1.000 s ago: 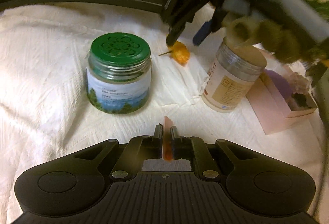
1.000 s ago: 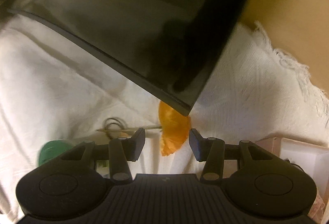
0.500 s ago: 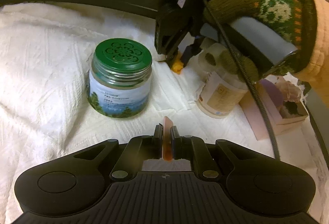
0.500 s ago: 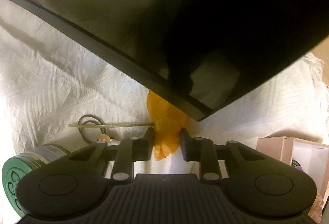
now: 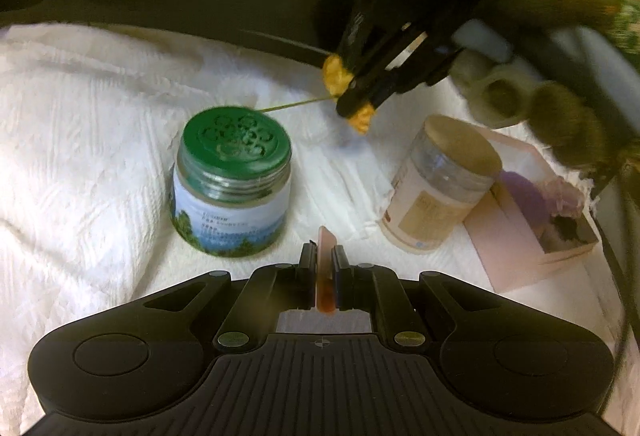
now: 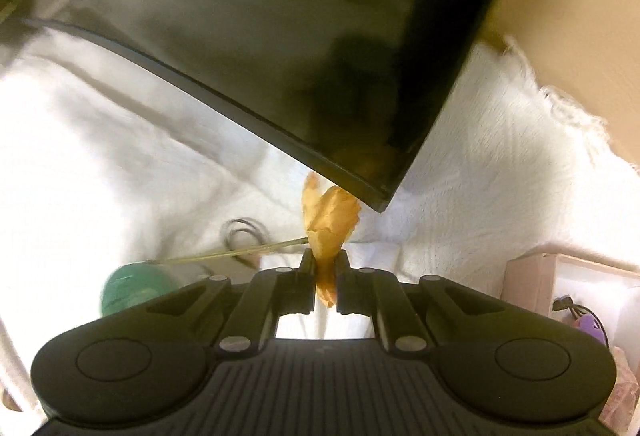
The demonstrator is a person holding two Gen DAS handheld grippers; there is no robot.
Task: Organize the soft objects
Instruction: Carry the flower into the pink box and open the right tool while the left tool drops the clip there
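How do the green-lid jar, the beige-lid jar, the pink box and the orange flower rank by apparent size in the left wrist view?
1. green-lid jar and beige-lid jar: look alike, no ranking.
2. pink box: partly cut off, unsure.
3. orange flower: smallest, held off the cloth by the right gripper.

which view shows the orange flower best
The right wrist view: the orange flower sits centred and fairly sharp, pinched in the right tongs, its thin stem trailing left. The left wrist view shows it smaller, blurred and partly hidden behind those tongs.
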